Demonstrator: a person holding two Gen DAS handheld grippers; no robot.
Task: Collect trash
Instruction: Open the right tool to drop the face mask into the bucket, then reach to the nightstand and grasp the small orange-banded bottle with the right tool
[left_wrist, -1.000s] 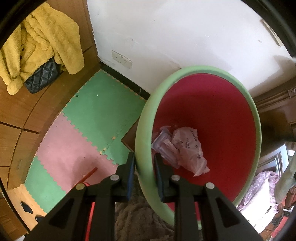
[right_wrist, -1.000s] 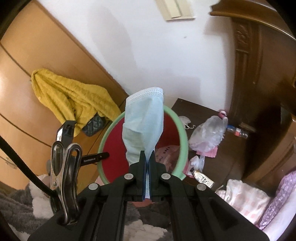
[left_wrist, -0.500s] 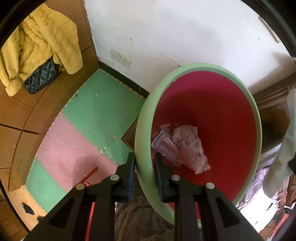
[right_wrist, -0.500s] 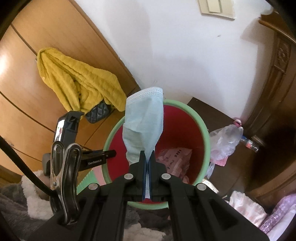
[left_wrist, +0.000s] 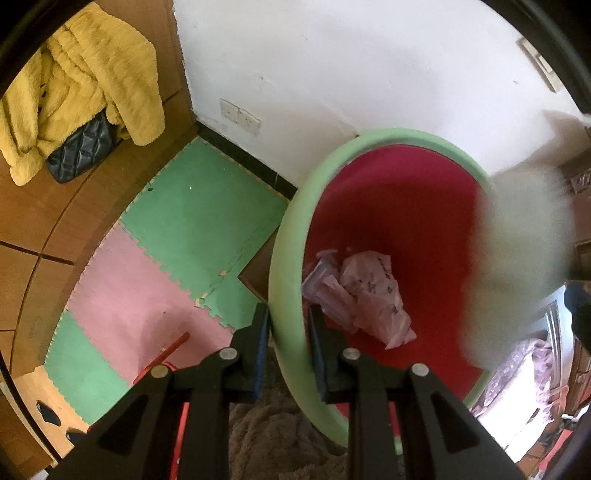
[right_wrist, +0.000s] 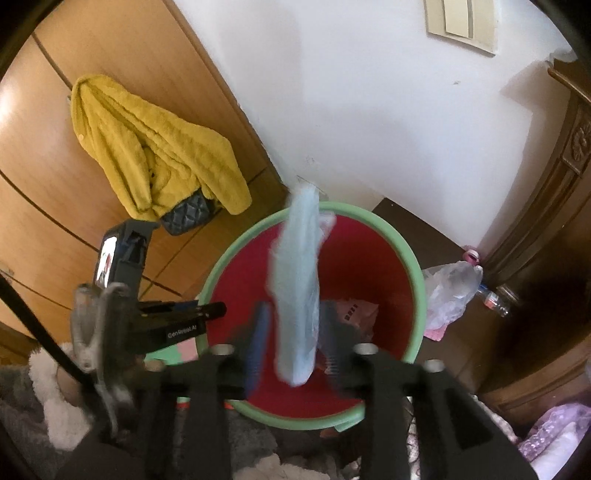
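Note:
A red waste bin with a green rim (left_wrist: 288, 258) holds crumpled pink wrappers (left_wrist: 365, 295). My left gripper (left_wrist: 288, 321) is shut on the near rim, one finger outside and one inside. In the right wrist view my right gripper (right_wrist: 295, 332) is above the bin (right_wrist: 417, 295) and its jaws are opening. A pale blue face mask (right_wrist: 299, 295) hangs blurred between the parted pads, which do not press on it. The mask shows in the left wrist view as a pale blur (left_wrist: 517, 258) over the bin's right side.
A yellow garment (right_wrist: 155, 147) and a black quilted bag (right_wrist: 188, 218) hang on the wooden wardrobe. Green and pink foam mats (left_wrist: 177, 240) cover the floor. A clear plastic bag (right_wrist: 450, 291) and a bottle (right_wrist: 491, 299) lie on a dark stand right of the bin.
The right gripper's jaws have parted and the mask, clamped upright before, now hangs loose and blurred over the bin. The bin sits more centred under the right gripper. The left gripper has not moved.

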